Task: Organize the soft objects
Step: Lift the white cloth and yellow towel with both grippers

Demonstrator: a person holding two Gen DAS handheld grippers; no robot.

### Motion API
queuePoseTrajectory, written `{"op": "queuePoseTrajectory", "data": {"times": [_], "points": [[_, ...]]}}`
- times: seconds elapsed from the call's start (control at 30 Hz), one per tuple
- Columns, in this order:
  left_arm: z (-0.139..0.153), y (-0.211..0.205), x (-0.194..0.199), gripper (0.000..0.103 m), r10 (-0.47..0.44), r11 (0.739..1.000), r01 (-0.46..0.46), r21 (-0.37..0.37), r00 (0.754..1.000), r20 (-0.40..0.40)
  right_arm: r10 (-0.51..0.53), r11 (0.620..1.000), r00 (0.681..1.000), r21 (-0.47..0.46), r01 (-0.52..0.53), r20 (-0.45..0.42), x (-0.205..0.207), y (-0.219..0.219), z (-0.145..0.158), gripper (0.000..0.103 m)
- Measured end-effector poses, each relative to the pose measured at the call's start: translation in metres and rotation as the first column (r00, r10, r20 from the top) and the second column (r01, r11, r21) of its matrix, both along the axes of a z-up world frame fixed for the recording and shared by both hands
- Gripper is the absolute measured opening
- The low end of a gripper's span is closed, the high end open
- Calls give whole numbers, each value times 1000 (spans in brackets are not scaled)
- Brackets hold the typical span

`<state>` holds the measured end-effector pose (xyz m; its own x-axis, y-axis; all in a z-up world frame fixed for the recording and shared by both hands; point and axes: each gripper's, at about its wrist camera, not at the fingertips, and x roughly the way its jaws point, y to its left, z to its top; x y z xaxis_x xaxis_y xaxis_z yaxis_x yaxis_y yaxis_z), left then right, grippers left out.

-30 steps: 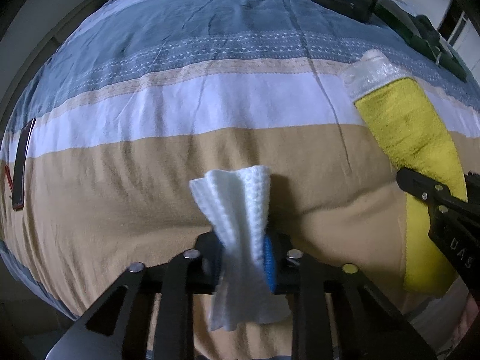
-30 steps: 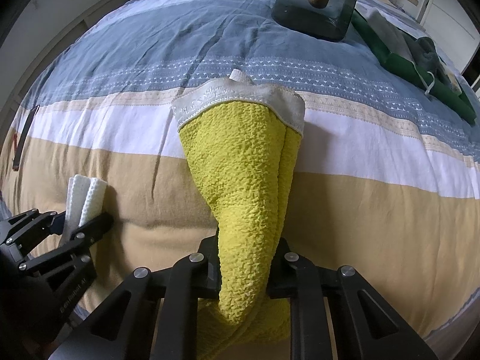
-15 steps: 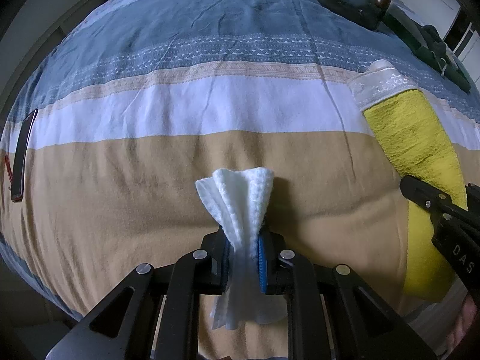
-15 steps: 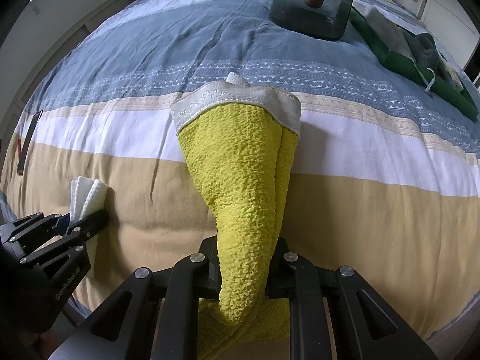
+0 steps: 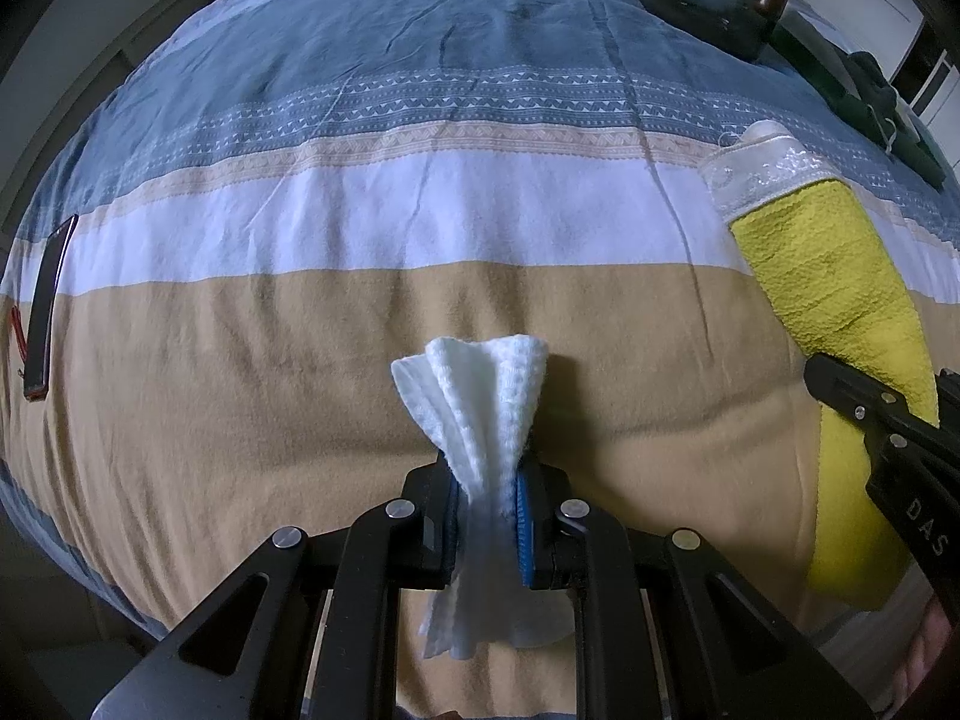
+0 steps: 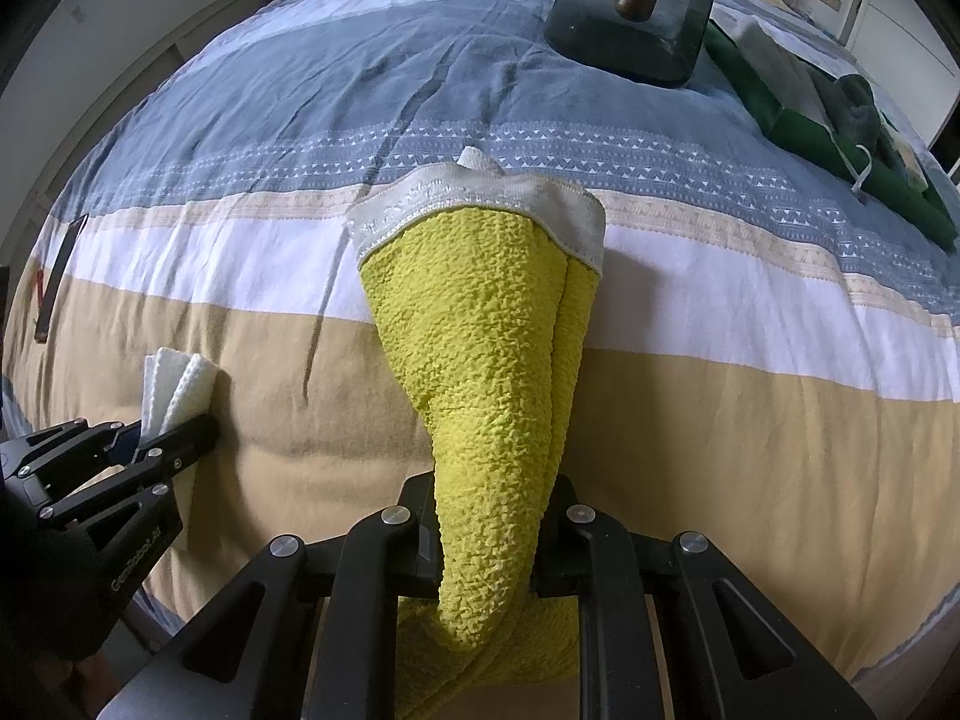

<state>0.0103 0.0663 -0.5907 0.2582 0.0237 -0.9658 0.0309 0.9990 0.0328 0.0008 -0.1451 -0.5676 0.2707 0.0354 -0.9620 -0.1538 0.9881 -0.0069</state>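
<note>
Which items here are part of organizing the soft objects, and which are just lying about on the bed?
In the job:
- white cloth, pinched in the left gripper
- yellow towel, pinched in the right gripper

Lying about:
- dark box at the far end of the bed
- green items at the far right
- dark flat thing at the bed's left edge

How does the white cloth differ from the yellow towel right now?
The white cloth is small, waffle-textured and plain; the yellow towel is far bigger, crinkly, with a pale lace hem. The left gripper pinches the cloth, the right gripper the towel. Both are bunched over the bed.
</note>
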Motion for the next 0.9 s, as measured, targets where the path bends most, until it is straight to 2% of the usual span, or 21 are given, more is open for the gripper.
{"op": "queuePoseTrajectory", "data": {"times": [0.9], "points": [[8,-2,6,12,-1,1000,1,11,1000,-14,-27,1000,999,10,27,31,1,-3,21,16]]}}
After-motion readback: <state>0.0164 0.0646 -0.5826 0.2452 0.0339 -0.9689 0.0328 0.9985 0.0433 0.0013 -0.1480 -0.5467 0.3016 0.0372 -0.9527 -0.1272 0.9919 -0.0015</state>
